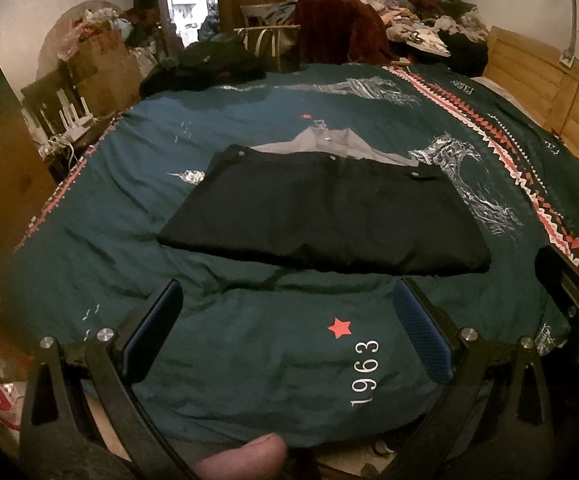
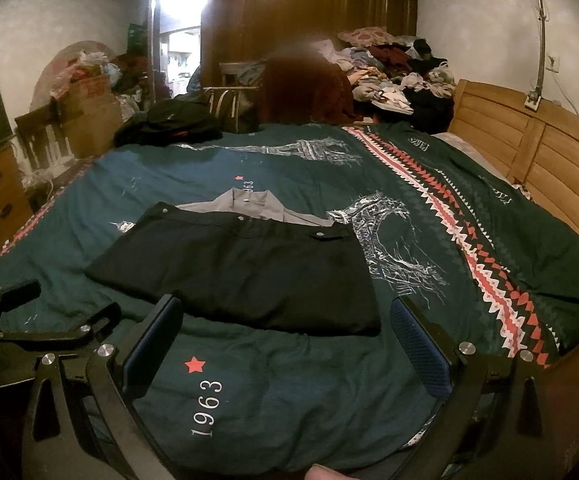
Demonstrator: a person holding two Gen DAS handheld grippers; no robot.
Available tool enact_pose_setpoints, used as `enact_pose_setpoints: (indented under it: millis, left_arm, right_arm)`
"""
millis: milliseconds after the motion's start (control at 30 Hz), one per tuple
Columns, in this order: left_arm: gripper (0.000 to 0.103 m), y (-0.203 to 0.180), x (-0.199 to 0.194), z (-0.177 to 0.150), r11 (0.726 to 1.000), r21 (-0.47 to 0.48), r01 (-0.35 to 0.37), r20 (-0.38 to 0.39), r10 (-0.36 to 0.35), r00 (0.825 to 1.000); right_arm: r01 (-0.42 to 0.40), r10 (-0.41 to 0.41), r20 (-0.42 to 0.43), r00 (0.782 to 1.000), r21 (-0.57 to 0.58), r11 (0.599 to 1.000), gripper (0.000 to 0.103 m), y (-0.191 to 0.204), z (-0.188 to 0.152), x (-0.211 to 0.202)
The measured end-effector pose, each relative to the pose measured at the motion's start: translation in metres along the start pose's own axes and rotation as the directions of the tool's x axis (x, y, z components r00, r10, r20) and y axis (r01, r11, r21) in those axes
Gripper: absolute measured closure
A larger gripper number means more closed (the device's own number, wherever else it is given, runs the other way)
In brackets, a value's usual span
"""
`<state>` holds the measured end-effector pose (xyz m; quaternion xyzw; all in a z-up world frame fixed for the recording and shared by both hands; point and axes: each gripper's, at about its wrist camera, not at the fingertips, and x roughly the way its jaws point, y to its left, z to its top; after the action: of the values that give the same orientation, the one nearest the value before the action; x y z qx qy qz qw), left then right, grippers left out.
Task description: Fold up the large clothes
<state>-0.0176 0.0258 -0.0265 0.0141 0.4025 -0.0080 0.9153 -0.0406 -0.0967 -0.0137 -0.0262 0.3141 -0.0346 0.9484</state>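
Black garment (image 1: 325, 216) lay folded flat on the dark green bedspread (image 1: 249, 360), roughly centre of bed, w/ a grey garment (image 1: 321, 142) folded just behind it at 12 o'clock, partly tucked under the black one's far edge. Snap buttons showed along the black one's far hem.

Left gripper (image 1: 287, 328) hovered over the near part of the bed, fingers spread wide, nothing between them; black garment's near edge sat at 12 o'clock from it, apart from the pads. Red star (image 1: 339, 327) and "1963" print (image 1: 365, 372) lay on the cover between the fingers. A thumb tip (image 1: 245, 456) showed at 6 o'clock in left wrist view. Part of the other gripper's frame poked in at 3 o'clock.

Right gripper (image 2: 287, 344) also hung above the cover, fingers wide apart and empty. Black garment (image 2: 241, 272) was at approx 11–12 o'clock from it, near corner reaching between the fingertips in the view; whether it touched the left pad, can't tell. Grey garment (image 2: 249, 206) lay behind.

Eiffel tower print (image 2: 389, 240) was at 1 o'clock, red/white zigzag band (image 2: 469, 248) at 2 o'clock, wooden headboard (image 2: 529, 148) beyond. Heap of clothes (image 2: 389, 68) piled at the far side, 12–1 o'clock; dark bundle (image 2: 169, 124) at 11 o'clock on the bed's far-left corner.
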Motion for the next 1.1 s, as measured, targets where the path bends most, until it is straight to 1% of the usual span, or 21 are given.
enact_pose_setpoints:
  millis: [133, 267, 800, 1100]
  left_arm:
    - [0.0, 0.0008, -0.0014, 0.0013, 1.0, 0.004, -0.016, 0.014, 0.016, 1.0]
    - [0.0, 0.0016, 0.0006, 0.0015, 1.0, 0.001, -0.019, 0.009, 0.019, 1.0]
    - [0.0, 0.0032, 0.0078, 0.0003, 1.0, 0.001, -0.004, -0.014, 0.004, 1.0]
    - [0.0, 0.0023, 0.0072, 0.0003, 1.0, 0.003, -0.008, -0.009, 0.008, 1.0]
  right_arm:
    - [-0.004, 0.004, 0.004, 1.0, -0.007, 1.0, 0.0, 0.0016, 0.0014, -0.0007]
    - [-0.014, 0.014, 0.004, 1.0, -0.013, 1.0, 0.0, 0.0015, 0.003, -0.0014]
    - [-0.029, 0.029, -0.01, 1.0, -0.021, 0.999, 0.0, 0.0001, 0.0042, 0.0026]
    - [-0.033, 0.032, -0.014, 0.999, -0.019, 0.999, 0.0, 0.0005, 0.0037, 0.0045]
